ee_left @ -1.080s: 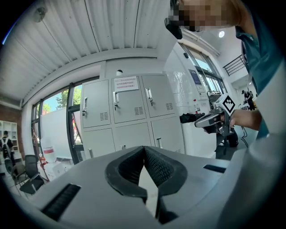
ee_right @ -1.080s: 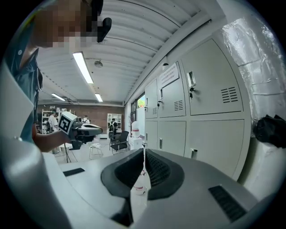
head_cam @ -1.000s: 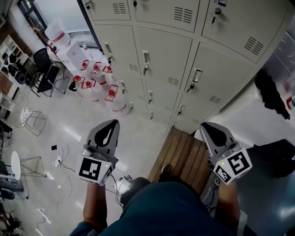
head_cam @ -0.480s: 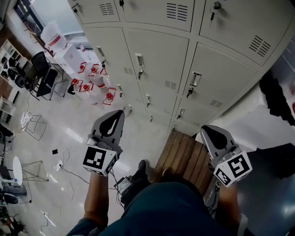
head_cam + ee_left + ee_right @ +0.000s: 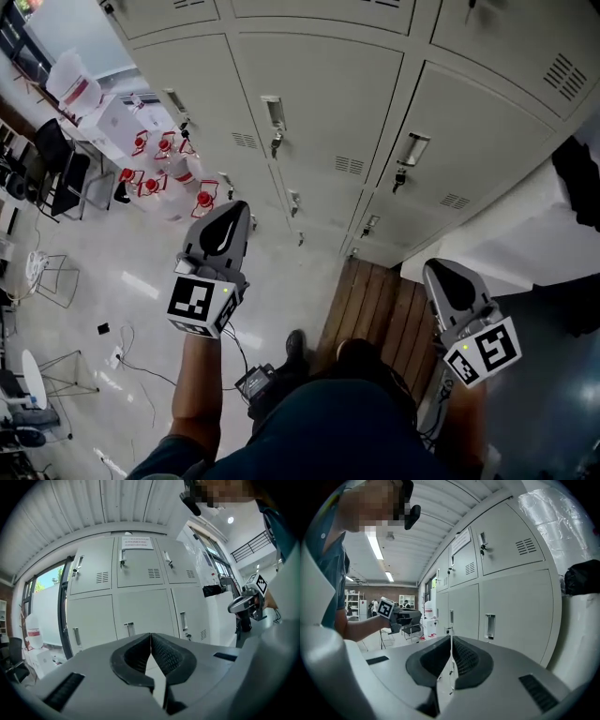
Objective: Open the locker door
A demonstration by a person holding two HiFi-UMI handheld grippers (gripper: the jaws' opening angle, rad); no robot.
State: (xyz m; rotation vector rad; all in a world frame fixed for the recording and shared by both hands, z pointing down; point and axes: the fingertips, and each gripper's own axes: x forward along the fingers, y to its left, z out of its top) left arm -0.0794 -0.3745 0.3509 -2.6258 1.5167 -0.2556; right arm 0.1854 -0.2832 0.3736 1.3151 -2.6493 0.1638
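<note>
A bank of pale grey lockers point(image 5: 323, 103) fills the top of the head view, every door closed. The middle door carries a metal handle point(image 5: 273, 113); the door to its right has its own handle point(image 5: 411, 150). My left gripper point(image 5: 238, 208) is shut and empty, held short of the lockers below the middle door. In the left gripper view its tips point(image 5: 151, 634) meet, with the handle point(image 5: 129, 629) straight beyond. My right gripper point(image 5: 433, 267) is shut and empty, low at the right; in its own view its tips point(image 5: 451, 637) meet beside a door handle point(image 5: 489, 626).
Several water jugs with red caps point(image 5: 155, 178) stand on the floor at the left by a glass door. A wooden pallet point(image 5: 380, 314) lies under my feet. Cables and a small box point(image 5: 255, 382) are on the floor. A black item point(image 5: 579, 178) rests on a white surface at right.
The view has moved closer to the lockers. My left gripper rose and came forward toward the middle door. My right gripper dropped slightly lower at the right.
</note>
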